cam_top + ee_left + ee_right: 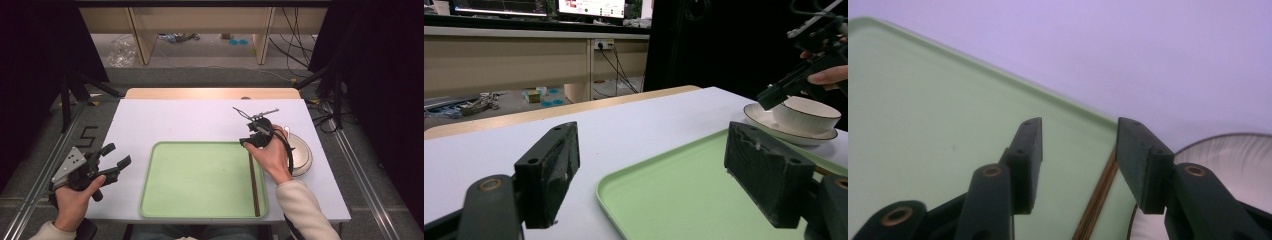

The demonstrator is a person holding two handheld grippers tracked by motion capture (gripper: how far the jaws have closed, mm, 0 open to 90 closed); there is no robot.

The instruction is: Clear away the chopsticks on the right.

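A pale green tray (200, 175) lies at the table's front middle. A pair of dark wooden chopsticks (254, 185) lies lengthwise along its right inner edge. My right gripper (248, 142) hovers open over the tray's far right corner, above the far end of the chopsticks (1096, 200), which show below the gap between its jaws (1079, 145). My left gripper (116, 155) is held wide open to the left of the tray (684, 200), with nothing between its jaws (651, 170).
A white bowl (806, 114) sits on a white plate (302, 155) just right of the tray, close beside the right hand. The white tabletop (190, 120) stretches behind the tray. Black curtains and stands flank the table.
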